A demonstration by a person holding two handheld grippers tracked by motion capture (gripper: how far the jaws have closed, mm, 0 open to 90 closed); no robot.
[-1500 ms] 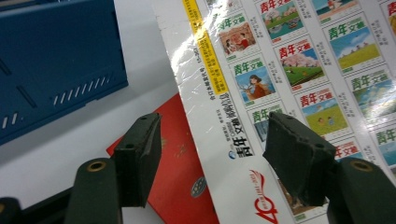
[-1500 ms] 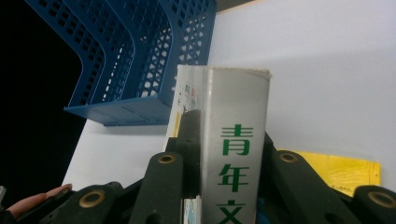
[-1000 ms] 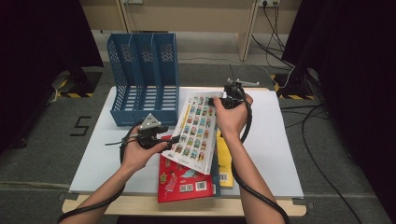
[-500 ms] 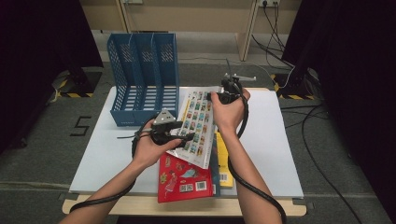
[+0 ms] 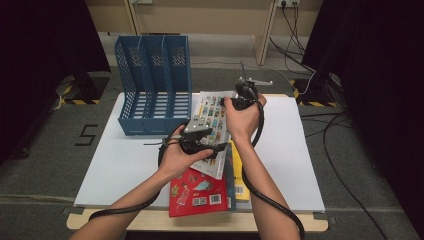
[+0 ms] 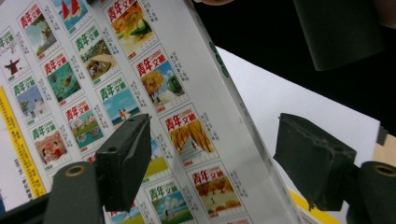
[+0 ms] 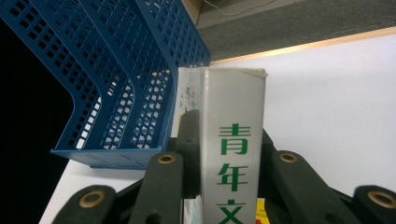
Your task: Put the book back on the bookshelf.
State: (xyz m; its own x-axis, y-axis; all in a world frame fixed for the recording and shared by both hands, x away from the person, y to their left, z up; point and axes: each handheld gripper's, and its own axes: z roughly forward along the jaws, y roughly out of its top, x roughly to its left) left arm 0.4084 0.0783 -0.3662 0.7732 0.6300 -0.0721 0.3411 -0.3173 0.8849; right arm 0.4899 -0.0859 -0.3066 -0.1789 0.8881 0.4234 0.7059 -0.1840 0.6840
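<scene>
While the high view hides it, we see the right gripper [image 7: 229, 158] clenched on the white magazine's [image 5: 212, 125] green-lettered spine; our left gripper's [image 6: 215, 163] jaws, just opening, stand released around its picture-grid cover

A white table [image 5: 125, 165] holds a blue file rack [image 5: 152, 82] at the back left and a red book [image 5: 197, 192] near the front edge.
</scene>
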